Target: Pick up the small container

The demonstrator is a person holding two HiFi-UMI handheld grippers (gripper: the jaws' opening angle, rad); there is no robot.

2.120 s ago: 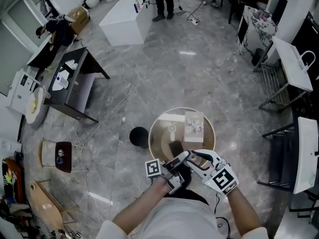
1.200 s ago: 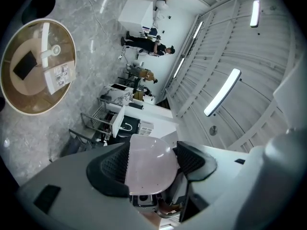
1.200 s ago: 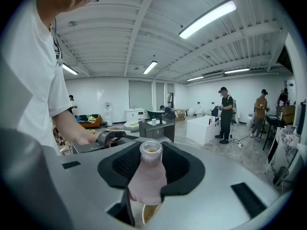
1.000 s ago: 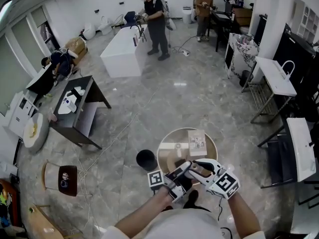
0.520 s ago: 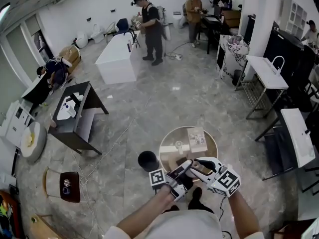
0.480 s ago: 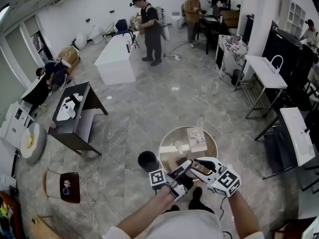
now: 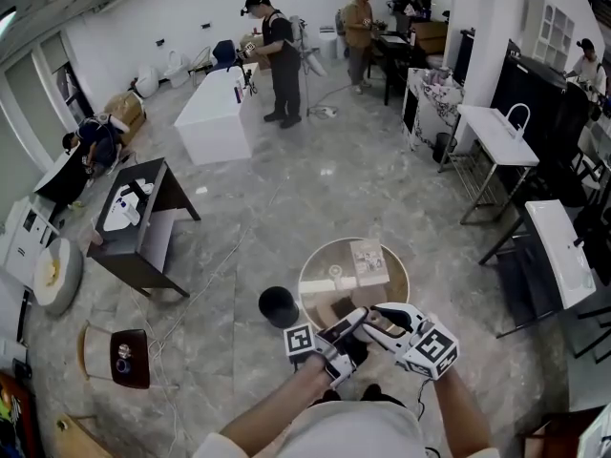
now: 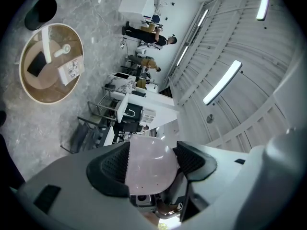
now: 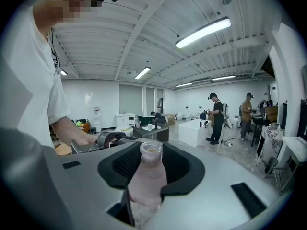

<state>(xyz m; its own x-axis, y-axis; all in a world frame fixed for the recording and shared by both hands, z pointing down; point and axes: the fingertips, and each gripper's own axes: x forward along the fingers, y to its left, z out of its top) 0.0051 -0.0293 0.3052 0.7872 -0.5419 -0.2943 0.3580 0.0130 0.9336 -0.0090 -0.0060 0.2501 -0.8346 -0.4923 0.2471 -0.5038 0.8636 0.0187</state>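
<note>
Since the small frosted pink open-necked bottle (image 9: 147, 169) stands upright, clamped low on its body between the jaws of the right gripper (image 9: 152, 178), doing this well probably means holding it level with a steady squeeze. Close beside it, the left gripper (image 8: 152, 169) is closed on a pale pink domed piece (image 8: 149, 155). Just ahead sit the round wooden table (image 7: 310, 299) and a black round bin (image 7: 278, 305); the grey marble floor (image 7: 315, 198) beyond offers open room.

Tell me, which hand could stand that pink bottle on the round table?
Right. The right gripper clamps the pink bottle, mouth up, beside the round table; the left gripper holds a pale rounded piece.
</note>
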